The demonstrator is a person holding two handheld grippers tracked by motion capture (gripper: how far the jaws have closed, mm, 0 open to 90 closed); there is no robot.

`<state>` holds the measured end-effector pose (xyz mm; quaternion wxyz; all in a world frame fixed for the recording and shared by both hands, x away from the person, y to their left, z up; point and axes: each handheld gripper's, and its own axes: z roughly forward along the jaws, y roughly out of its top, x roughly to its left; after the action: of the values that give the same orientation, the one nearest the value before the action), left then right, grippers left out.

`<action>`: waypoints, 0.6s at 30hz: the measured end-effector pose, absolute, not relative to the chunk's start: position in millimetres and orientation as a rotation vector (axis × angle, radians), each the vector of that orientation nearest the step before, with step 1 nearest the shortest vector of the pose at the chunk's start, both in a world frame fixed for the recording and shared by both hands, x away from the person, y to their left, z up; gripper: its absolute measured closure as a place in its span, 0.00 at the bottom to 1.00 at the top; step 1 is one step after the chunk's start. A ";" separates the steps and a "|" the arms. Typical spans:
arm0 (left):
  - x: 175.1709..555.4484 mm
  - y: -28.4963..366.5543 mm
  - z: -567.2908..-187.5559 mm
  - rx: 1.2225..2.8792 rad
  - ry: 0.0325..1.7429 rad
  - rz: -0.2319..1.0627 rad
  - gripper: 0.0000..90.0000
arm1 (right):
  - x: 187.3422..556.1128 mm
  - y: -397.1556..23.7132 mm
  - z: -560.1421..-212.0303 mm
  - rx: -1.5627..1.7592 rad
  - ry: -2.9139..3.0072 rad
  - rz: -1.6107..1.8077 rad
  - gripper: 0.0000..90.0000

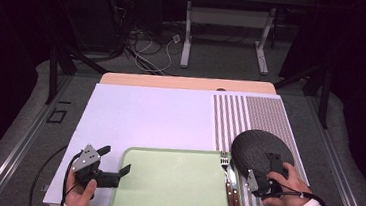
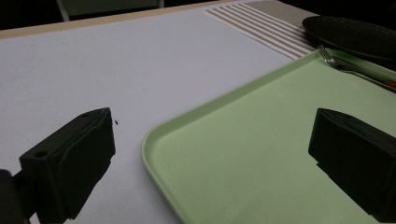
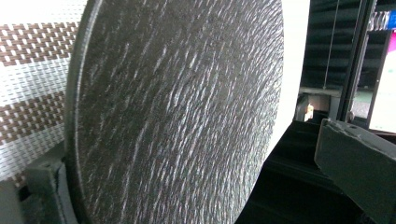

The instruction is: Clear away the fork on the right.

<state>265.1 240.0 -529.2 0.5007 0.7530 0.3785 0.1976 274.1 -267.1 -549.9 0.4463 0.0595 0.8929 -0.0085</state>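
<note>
A pale green tray lies at the near edge of the table, on a white sheet; no brand, label or writing can be read on anything here. The left gripper sits at the tray's left rim with its fingers spread wide and empty — in the left gripper view 1 finger is over the white sheet and the other over the tray's green floor. At the tray's right edge lie a fork and a knife with brown wooden handles, side by side, tines pointing away from the person. Just right of them, on a striped woven placemat, is a dark textured round plate. The right gripper is at the plate's near rim; in the right gripper view the plate stands between its 2 fingers — 1 finger is close under the rim, the other is apart from it, so the grip looks loose rather than closed.
</note>
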 end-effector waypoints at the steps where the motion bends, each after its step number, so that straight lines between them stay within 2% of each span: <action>1: 265.1 240.1 -529.2 1.820 0.915 0.478 0.01 | 272.7 -267.2 -550.7 0.158 2.208 -0.020 0.00; 18: 265.1 240.0 -529.3 1.817 0.917 0.475 0.01 | 269.9 -266.8 -556.6 0.036 2.130 -0.024 0.00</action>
<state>265.1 240.0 -529.3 0.5021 0.7519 0.3794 0.1966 269.9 -266.8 -556.6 0.4842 0.0149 0.8748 -0.0100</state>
